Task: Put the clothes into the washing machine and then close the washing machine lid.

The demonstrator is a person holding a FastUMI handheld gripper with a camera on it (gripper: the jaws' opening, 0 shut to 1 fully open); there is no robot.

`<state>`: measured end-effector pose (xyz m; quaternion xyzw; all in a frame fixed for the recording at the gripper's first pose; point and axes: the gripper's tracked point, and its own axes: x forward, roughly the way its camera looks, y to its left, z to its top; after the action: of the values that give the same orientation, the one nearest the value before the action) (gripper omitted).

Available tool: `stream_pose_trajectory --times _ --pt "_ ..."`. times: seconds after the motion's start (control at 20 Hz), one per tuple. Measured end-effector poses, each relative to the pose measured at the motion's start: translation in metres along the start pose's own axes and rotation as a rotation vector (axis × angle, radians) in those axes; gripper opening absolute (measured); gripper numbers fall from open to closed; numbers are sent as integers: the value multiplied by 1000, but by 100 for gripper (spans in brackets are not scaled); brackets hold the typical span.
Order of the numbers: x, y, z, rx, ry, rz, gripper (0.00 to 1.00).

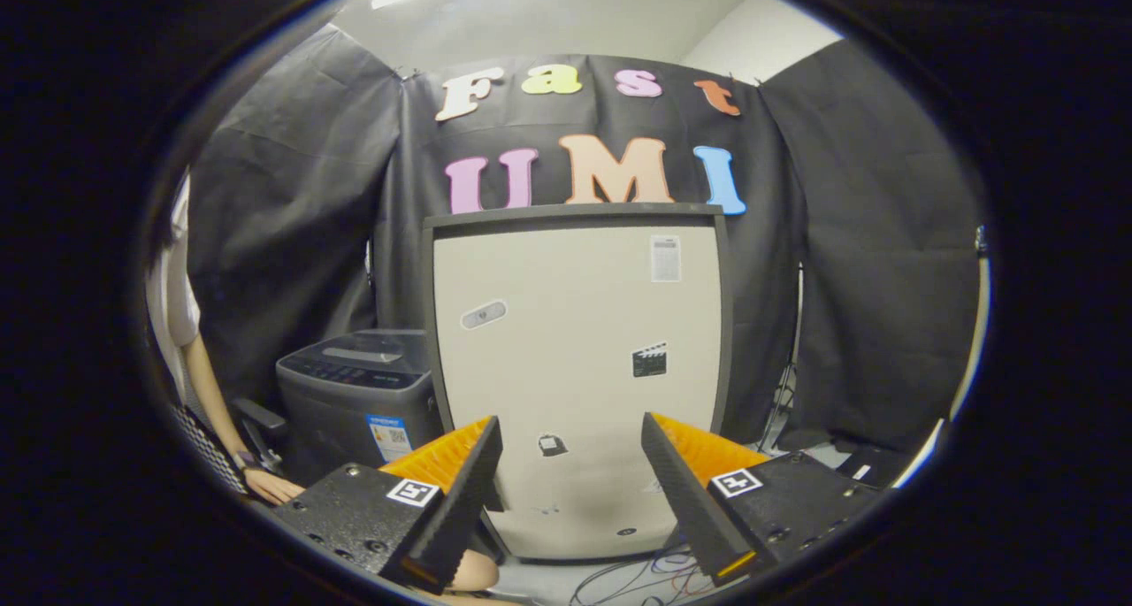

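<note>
A: How does the hand-held gripper point(571, 451) stand?

B: Its fingers are spread wide at the bottom centre of the frame, with nothing held between them.

A: And the washing machine point(354, 394)?

B: A dark grey top-loader at lower left, its lid down. It stands just left of a tall beige panel point(579, 358) with a dark rim and a few stickers, which rises in the middle, beyond the fingers.

A: Anything else?

B: A person's arm point(212, 394) reaches down at far left, and loose cables point(632, 579) lie on the floor at bottom centre.
</note>
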<state>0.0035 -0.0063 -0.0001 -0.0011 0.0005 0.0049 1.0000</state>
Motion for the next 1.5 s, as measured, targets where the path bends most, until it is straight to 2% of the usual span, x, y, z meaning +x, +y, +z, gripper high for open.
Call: stream_pose_trajectory --times 0.1,0.25,0.4,1.5 --pt "-1 6 0 4 4 30 96" --pt "-3 3 1 0 -1 25 96" --pt "-2 -4 2 0 -2 -19 97" --pt "-4 0 2 2 0 -9 97"
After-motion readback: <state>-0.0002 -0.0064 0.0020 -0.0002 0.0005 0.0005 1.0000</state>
